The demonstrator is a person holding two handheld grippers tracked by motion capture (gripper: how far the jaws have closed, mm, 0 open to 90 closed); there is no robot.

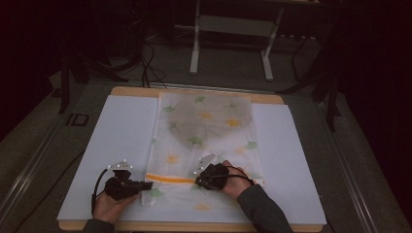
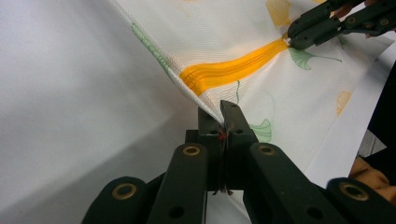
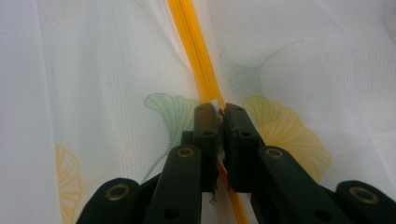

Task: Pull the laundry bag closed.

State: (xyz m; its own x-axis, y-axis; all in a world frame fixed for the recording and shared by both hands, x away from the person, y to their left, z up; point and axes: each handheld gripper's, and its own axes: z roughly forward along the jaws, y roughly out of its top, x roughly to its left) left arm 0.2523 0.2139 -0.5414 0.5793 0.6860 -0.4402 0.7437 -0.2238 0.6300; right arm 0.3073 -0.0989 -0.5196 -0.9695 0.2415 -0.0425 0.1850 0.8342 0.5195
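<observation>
left gripper: low at bag's left edge, jaws pinched on that edge | right gripper: jaws clamped on orange zipper | white mesh leaf-print bag: flat on white sheet mid-table | zipper pull hidden between jaws | room dim

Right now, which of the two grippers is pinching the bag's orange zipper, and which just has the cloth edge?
The right gripper is clamped on the orange zipper. The left gripper pinches the mesh laundry bag at its side edge, below the zipper's end.

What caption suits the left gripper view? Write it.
Left gripper pinches the mesh bag's edge by its orange zipper.
</observation>
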